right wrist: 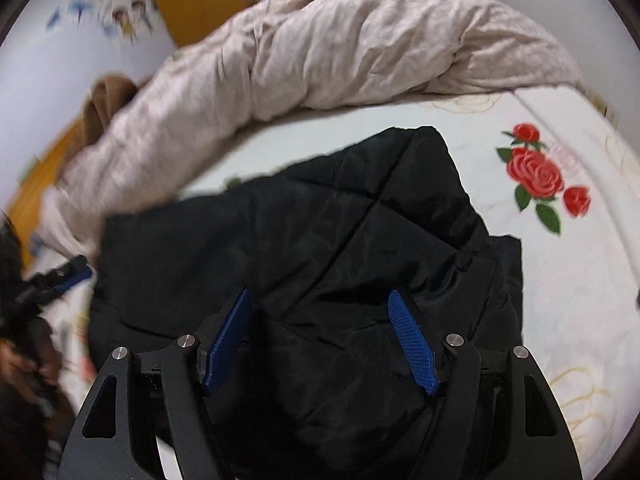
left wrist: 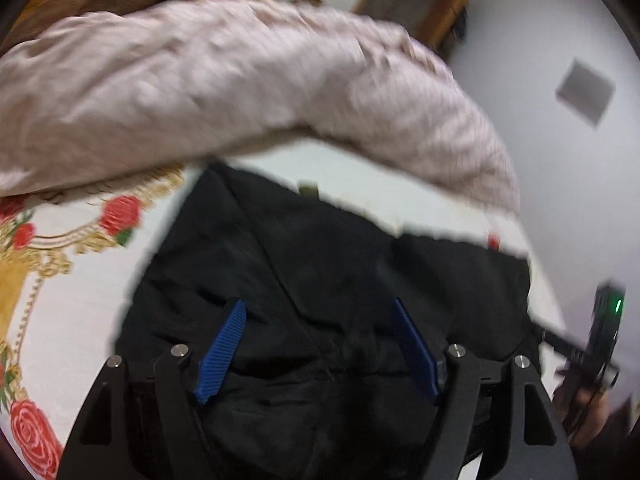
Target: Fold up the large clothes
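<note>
A black quilted jacket [left wrist: 320,264] lies partly folded on a white bedsheet with red roses [left wrist: 72,280]. My left gripper [left wrist: 318,304] is open, its blue pads spread above the jacket's near part, holding nothing. In the right wrist view the same jacket [right wrist: 320,240] fills the middle of the bed. My right gripper [right wrist: 320,300] is open over its near edge, empty. The right gripper also shows at the right edge of the left wrist view [left wrist: 596,344], and the left gripper at the left edge of the right wrist view [right wrist: 60,276].
A rumpled pale pink duvet [right wrist: 340,48] lies bunched along the far side of the bed, also in the left wrist view [left wrist: 240,80]. A brown garment [right wrist: 100,100] lies beyond it. The rose-printed sheet [right wrist: 560,260] extends to the right. A wooden cabinet [left wrist: 416,0] stands by the wall.
</note>
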The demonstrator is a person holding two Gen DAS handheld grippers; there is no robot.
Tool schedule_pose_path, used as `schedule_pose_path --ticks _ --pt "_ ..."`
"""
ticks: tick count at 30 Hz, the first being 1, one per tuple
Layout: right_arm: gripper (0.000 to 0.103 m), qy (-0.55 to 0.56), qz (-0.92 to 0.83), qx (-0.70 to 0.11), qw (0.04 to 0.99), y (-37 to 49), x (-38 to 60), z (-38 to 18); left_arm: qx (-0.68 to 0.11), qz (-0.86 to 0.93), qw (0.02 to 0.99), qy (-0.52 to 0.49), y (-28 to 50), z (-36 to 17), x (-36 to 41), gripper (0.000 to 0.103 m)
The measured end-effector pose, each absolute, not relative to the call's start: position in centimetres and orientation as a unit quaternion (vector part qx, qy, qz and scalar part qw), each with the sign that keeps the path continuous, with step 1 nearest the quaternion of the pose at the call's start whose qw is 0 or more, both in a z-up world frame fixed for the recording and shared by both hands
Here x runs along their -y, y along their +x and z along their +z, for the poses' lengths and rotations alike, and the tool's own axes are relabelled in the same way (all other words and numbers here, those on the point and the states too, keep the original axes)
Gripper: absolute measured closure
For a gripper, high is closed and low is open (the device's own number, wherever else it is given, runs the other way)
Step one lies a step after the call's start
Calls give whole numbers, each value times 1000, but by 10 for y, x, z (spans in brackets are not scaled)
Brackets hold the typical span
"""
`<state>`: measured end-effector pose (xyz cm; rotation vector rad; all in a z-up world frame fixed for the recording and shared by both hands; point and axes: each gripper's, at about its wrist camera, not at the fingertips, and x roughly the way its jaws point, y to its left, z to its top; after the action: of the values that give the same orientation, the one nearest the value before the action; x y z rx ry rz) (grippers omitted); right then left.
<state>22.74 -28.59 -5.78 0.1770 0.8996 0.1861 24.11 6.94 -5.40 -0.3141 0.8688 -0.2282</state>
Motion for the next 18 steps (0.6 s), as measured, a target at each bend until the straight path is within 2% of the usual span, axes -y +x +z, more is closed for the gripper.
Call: schedule_pose_path --ticks 3,7,10,14,18 --pt "32 66 58 -450 889 243 292 -80 -429 -86 892 -117 260 -82 -59 27" --pt "29 47 48 -455 888 255 292 -95 -421 -71 900 -89 274 -92 -52 27" --pt "29 50 35 -472 880 258 291 -85 -435 -68 895 -80 275 -81 -50 27" --pt "29 68 40 -435 897 261 293 -52 -406 -72 908 -78 279 -52 -57 27" --pt "29 67 34 -462 884 296 292 -64 -415 -38 908 -45 315 -63 -61 27"
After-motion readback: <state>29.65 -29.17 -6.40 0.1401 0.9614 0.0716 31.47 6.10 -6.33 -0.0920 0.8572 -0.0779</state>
